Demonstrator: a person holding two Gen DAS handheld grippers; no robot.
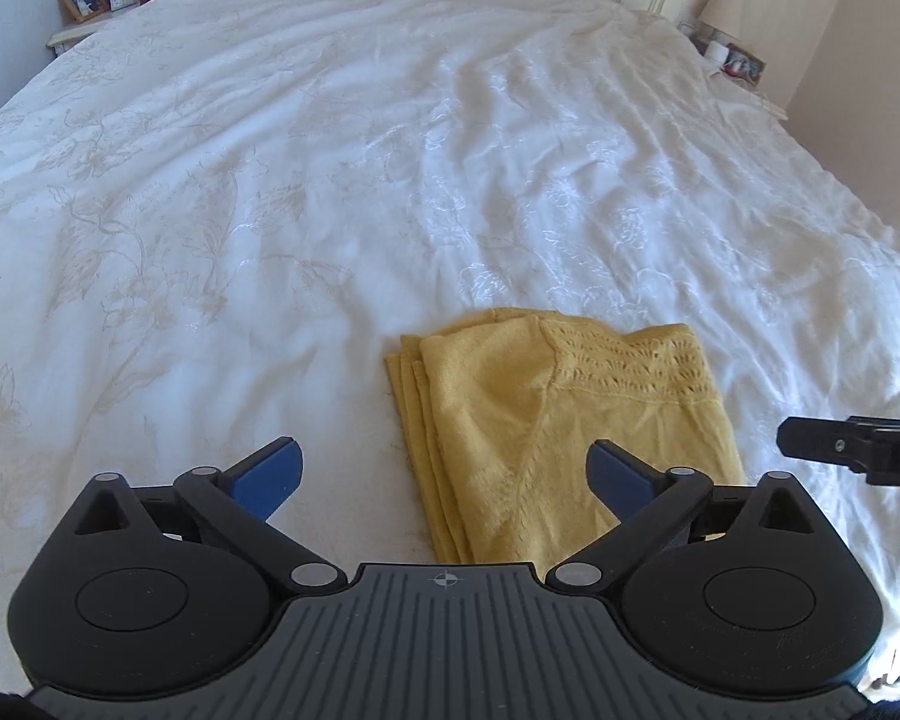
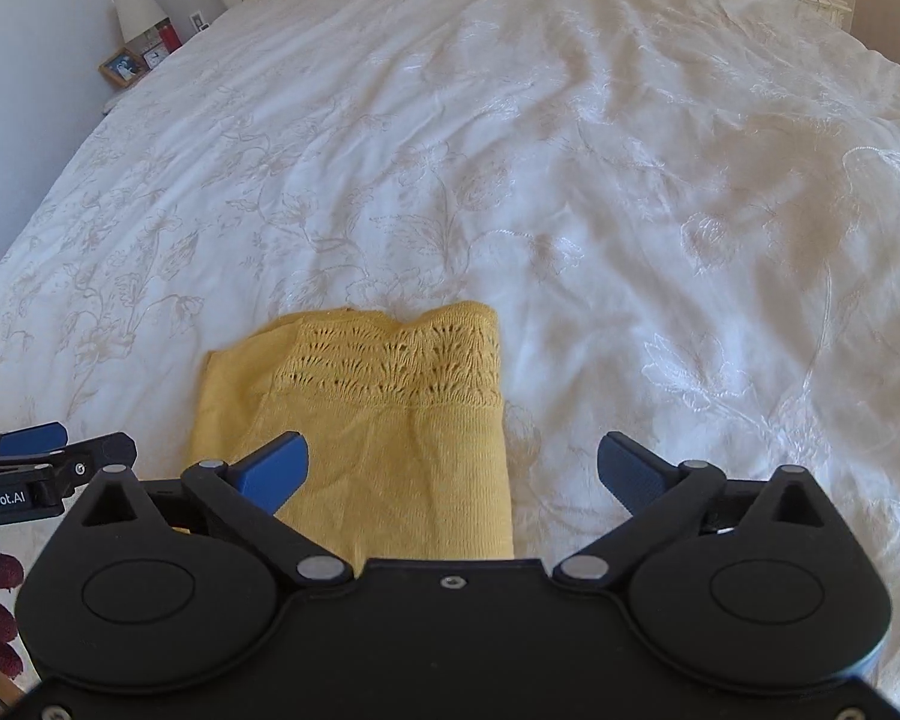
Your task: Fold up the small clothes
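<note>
lying folded on the white bed (image 1: 270,192), the yellow knit top (image 1: 570,420) is sitting just ahead of both grippers; left gripper (image 1: 447,471) and right gripper (image 2: 453,468) are hovering wide open, empty, each straddling one side edge.

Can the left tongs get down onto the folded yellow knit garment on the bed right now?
Probably yes. The left tongs stand wide open and empty just above the folded yellow knit garment, with nothing between them; the right tongs hang off to the side.
</note>
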